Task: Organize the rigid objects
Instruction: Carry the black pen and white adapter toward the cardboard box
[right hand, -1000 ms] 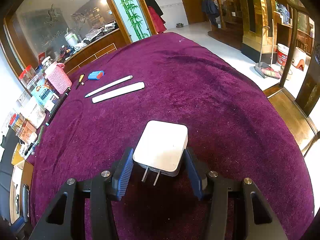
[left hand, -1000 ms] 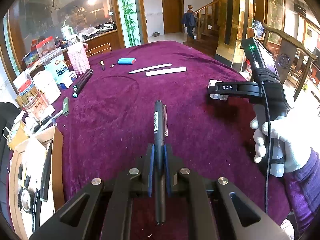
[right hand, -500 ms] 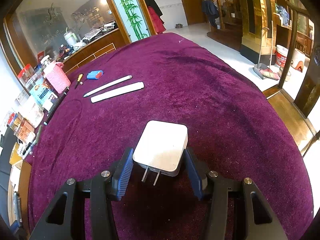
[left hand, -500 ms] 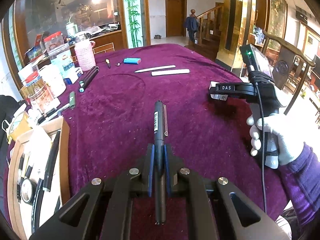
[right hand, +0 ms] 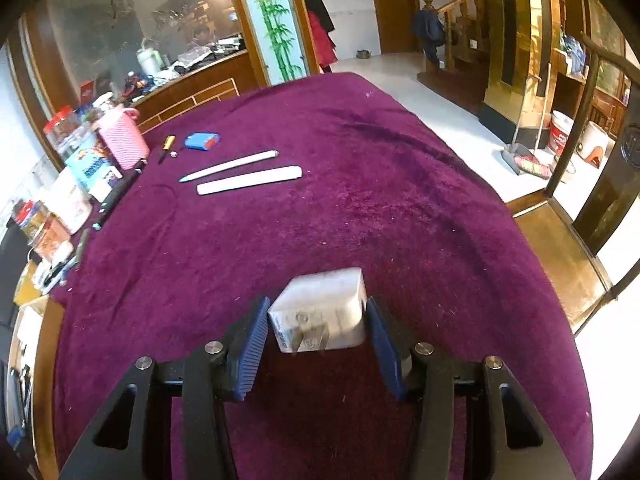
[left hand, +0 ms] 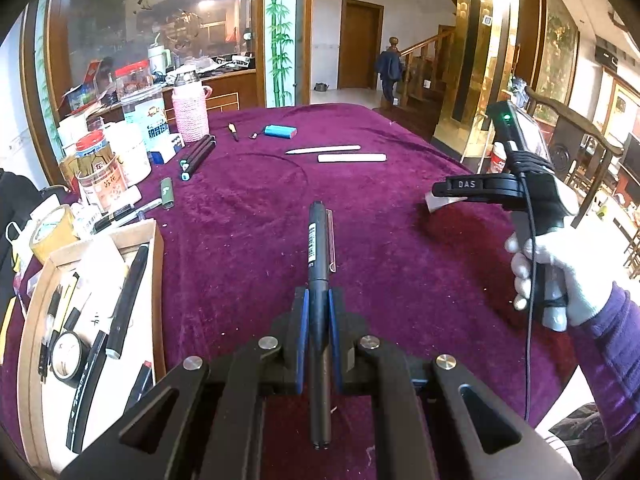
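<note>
My left gripper (left hand: 319, 300) is shut on a black pen (left hand: 319, 240), which points forward over the purple tablecloth (left hand: 240, 220). An open cardboard box (left hand: 157, 240) holding pens and a tape roll sits to its left. My right gripper (right hand: 318, 320) is shut on a white charger plug (right hand: 324, 300), tilted with its prongs toward the camera and blurred. In the left wrist view a gloved hand holds that right gripper (left hand: 448, 192) at the right, with the charger plug (left hand: 438, 202) just above the cloth.
A white pen (left hand: 322, 150) and its cap (left hand: 352, 157) lie mid-table, with a blue battery pack (left hand: 281, 131) and a small screwdriver (left hand: 233, 131) behind them. Black markers (left hand: 196, 156), a green lighter (left hand: 167, 193), jars and a pink cup (left hand: 190, 114) crowd the left edge. The table drops off at the right.
My left gripper has carried the pen leftward, so the cardboard box looms larger. My right gripper has risen a little, and the charger has tipped so its prongs face the camera.
</note>
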A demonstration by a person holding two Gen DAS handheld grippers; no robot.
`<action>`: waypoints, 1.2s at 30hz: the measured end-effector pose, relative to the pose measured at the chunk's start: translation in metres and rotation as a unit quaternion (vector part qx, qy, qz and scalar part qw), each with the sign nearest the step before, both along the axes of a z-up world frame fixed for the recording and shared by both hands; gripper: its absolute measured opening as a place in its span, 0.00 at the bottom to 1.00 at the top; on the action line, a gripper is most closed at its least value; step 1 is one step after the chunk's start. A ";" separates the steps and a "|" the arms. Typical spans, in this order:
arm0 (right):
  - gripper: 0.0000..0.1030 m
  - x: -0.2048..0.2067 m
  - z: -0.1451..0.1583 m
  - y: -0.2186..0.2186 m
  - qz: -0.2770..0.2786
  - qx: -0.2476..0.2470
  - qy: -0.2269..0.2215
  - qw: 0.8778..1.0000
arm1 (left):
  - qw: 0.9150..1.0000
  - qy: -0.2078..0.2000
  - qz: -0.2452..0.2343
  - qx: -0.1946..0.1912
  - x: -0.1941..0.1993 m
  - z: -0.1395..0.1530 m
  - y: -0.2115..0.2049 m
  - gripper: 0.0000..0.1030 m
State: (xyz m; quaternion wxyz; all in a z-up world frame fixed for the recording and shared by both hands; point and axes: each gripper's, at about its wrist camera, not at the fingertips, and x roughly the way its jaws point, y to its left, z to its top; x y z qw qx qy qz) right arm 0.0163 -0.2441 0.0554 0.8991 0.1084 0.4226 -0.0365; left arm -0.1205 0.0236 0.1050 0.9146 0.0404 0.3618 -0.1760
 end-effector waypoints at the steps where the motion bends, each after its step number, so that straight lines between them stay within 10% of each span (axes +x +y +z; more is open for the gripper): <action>1: 0.51 -0.006 0.003 0.003 0.005 -0.003 -0.003 1.000 | 1.000 -0.001 -0.001 -0.002 -0.002 0.000 0.001 0.09; 36: 0.51 -0.094 0.026 0.133 0.158 0.017 -0.032 0.987 | 0.997 0.021 -0.013 -0.075 -0.064 0.005 0.070 0.09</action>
